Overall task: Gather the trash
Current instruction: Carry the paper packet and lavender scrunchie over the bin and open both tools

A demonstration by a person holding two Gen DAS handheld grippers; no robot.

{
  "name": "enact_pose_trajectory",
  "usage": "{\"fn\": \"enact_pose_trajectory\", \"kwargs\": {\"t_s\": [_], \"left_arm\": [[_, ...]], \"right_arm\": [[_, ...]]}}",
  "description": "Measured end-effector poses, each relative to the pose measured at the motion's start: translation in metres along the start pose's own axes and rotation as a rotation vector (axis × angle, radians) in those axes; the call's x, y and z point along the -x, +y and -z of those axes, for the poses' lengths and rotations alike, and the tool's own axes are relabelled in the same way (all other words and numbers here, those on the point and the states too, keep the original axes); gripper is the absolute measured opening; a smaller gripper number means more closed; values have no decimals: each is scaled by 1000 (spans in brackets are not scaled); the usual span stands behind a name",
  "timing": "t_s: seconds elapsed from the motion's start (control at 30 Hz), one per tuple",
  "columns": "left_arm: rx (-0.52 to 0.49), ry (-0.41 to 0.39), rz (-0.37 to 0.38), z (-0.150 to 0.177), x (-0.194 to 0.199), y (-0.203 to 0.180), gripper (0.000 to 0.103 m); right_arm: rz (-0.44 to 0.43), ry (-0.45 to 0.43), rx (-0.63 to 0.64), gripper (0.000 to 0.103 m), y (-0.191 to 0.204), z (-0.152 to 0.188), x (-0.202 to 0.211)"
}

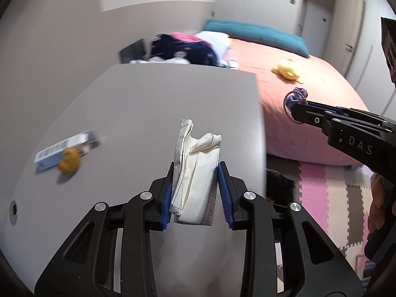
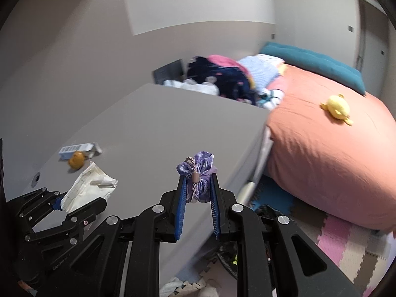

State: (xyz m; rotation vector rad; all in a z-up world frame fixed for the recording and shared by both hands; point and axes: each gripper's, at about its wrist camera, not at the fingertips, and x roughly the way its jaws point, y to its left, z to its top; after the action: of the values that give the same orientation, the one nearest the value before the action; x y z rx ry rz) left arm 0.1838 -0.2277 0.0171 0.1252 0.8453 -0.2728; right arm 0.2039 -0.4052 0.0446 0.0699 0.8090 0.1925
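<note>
Cream crumpled paper wrapper (image 1: pixel 195 170) stands clamped in the left gripper (image 1: pixel 195 193) at lower centre, its long axis pointing away over the grey table (image 1: pixel 136 104). At right, the right gripper (image 2: pixel 198 198) pinches a purple fabric pouch (image 2: pixel 198 170) beyond the table's edge, likely nearer any bin below.

Soft indoor light, blurred fisheye edges

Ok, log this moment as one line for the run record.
left claw: shut on crumpled paper wrapper | right claw: shut on purple fabric piece | both above grey table | blue box on table
</note>
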Motion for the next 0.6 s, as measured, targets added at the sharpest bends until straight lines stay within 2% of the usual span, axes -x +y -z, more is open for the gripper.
{"fn": "enact_pose_trajectory", "kwargs": {"t_s": [0.6], "left_arm": [[-189,71,166,-19,-43,-133,32]], "right_arm": [[183,-16,-192,20,-143,27,36]]}}
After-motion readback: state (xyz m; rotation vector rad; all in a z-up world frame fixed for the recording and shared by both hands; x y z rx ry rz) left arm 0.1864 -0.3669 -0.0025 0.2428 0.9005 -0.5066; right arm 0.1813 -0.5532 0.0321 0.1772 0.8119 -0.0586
